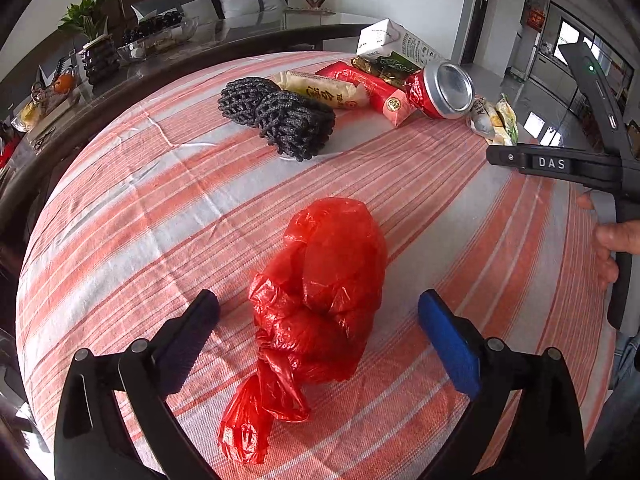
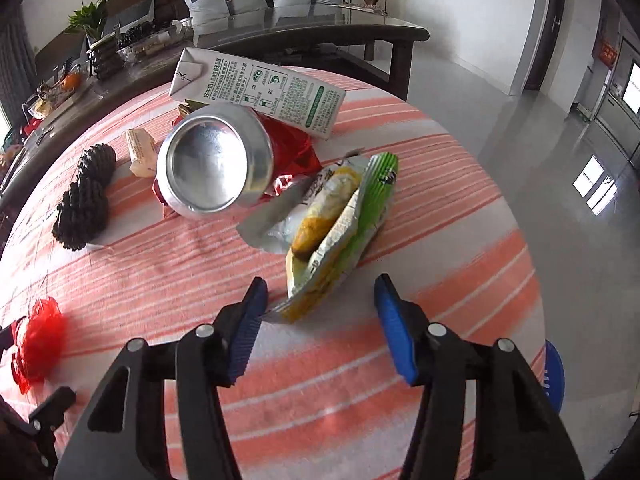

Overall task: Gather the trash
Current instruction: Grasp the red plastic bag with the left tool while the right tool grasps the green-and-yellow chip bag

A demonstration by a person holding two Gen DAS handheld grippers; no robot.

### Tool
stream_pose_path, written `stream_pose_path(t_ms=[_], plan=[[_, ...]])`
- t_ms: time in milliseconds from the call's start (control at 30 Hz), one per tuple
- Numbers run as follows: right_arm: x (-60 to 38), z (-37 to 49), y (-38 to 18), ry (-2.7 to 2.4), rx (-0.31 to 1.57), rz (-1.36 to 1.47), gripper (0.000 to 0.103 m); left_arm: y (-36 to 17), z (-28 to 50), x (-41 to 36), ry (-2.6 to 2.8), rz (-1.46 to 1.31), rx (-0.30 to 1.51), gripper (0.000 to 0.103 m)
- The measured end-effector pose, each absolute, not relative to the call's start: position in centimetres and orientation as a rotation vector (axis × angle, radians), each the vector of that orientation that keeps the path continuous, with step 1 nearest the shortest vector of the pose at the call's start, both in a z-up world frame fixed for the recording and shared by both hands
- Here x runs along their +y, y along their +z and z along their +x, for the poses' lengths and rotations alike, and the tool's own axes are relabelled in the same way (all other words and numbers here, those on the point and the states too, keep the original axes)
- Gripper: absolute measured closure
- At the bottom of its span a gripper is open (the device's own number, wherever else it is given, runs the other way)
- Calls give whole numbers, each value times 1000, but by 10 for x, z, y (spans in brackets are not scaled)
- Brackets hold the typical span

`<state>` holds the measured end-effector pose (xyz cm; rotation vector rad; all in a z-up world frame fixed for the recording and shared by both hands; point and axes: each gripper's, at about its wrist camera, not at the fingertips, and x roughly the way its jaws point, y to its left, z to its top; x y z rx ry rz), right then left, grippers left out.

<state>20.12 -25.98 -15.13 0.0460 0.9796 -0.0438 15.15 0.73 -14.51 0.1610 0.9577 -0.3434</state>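
Spread wide, the left gripper straddles a knotted red plastic bag on the striped bench. Equally wide, the right gripper faces a green snack wrapper, beside a tipped can and milk carton.

In the left wrist view, bare striped tabletop fills the left and centre of the frame. The red plastic bag lies between the spread fingers of the left gripper, blocking the lower middle. A row of trash closes off the upper right: black mesh rolls, wrappers and a can. In the right wrist view, the open snack wrapper lies just ahead of the right gripper, with bare cloth at lower right.
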Motion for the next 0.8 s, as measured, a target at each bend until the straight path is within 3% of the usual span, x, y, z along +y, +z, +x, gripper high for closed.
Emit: stream_pose_path(t_ms=[200,233,300,667,700,733,800], plan=[[-300,167,-150,-6,1006,26,46,-145,152,7,-343,161,957,5],[-304,164,-149,8,1007,32,37,-145,152,7,-343,161,957,5],[-309,160,-144,30,988,59,28,-145,152,7,-344,160,957,5],[-301,235,-137,49,1012,240,28,-129,153,29,-425,47,969,5],[-300,242,-138,45,1017,243,30,-129,153,28,-429,56,973,5],[-300,246,-138,47,1022,242,45,-129,153,27,-425,70,975,5],[-299,248,-137,75,1032,260,64,-131,153,27,-420,88,980,11]])
